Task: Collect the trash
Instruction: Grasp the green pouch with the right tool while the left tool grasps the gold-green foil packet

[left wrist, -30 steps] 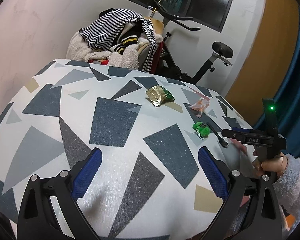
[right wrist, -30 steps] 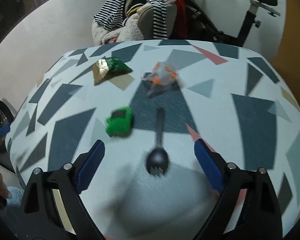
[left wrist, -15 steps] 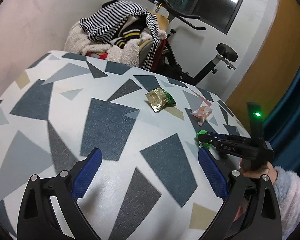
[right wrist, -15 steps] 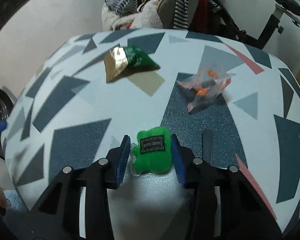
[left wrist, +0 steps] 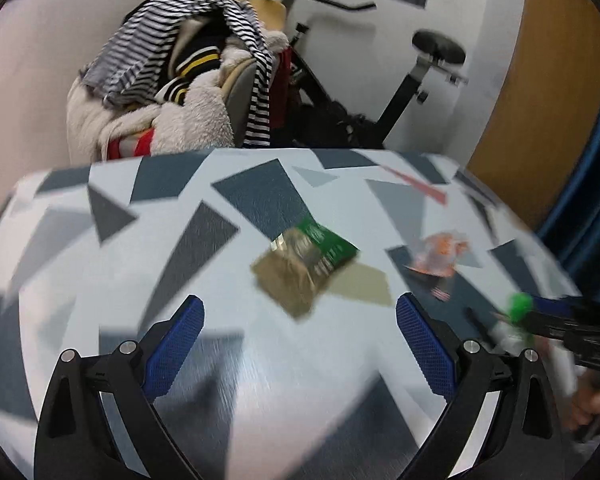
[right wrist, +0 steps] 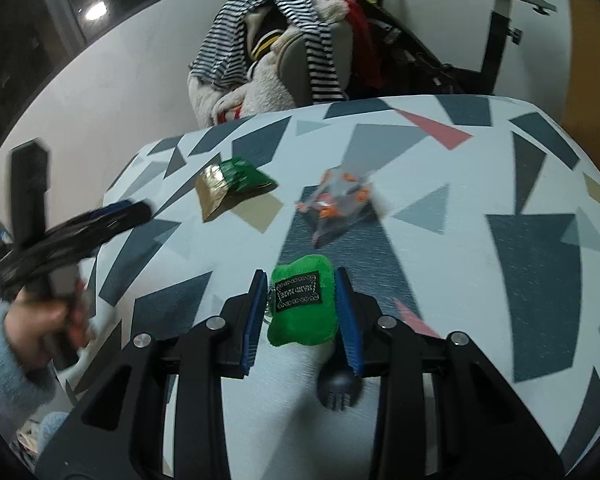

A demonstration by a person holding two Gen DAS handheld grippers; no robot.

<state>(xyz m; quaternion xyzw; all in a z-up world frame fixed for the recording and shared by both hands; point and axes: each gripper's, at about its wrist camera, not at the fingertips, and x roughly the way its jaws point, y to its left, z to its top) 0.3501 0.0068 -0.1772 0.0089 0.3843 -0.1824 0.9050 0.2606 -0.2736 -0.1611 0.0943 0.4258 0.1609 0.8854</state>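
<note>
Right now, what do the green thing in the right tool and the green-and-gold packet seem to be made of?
Green thing: soft plush fabric, probably; matte, puffy edges, sewn black label. Green-and-gold packet: likely metallised foil or plastic film; the gold side shines and it lies creased and crumpled on the table.

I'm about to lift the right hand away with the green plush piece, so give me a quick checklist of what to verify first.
1. Right gripper jaws have just been closing, and both pads flank the green plush piece: ok.
2. Firmness of the grip: cannot tell.
3. Black plastic fork lies under the right gripper, outside the jaws: ok.
4. Left gripper is open and empty, facing the green and gold wrapper: ok.
5. Clear wrapper with orange print sits untouched on the table: ok.
6. A trash bin to drop into: cannot tell, none in view.
</note>
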